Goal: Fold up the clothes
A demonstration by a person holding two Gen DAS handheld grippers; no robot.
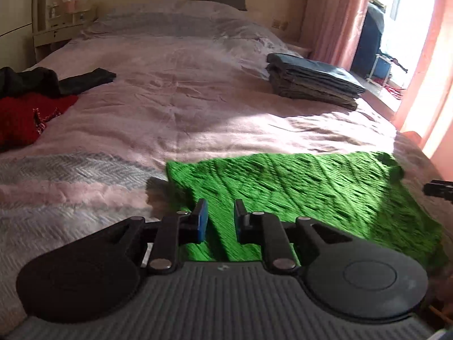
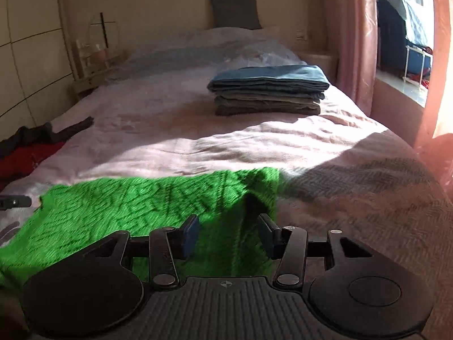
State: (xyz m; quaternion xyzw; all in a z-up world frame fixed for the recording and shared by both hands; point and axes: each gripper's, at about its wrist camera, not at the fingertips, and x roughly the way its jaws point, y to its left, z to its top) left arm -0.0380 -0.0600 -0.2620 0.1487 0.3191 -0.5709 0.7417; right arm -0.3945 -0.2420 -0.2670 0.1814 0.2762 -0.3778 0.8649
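Note:
A bright green knitted garment (image 1: 297,195) lies spread flat on the pink bedspread (image 1: 170,90) near the bed's foot; it also shows in the right wrist view (image 2: 136,209). My left gripper (image 1: 220,212) is open and empty, just above the garment's left part. My right gripper (image 2: 228,226) is open and empty, above the garment's right edge. The right gripper's tip shows at the right edge of the left wrist view (image 1: 438,188). The left gripper's tip shows at the left edge of the right wrist view (image 2: 14,201).
A stack of folded blue and grey clothes (image 2: 269,90) sits on the bed's right side, also in the left wrist view (image 1: 314,80). Unfolded red (image 1: 25,116) and black (image 1: 56,80) clothes lie at the left edge. Pink curtains (image 2: 356,36) and a window are on the right.

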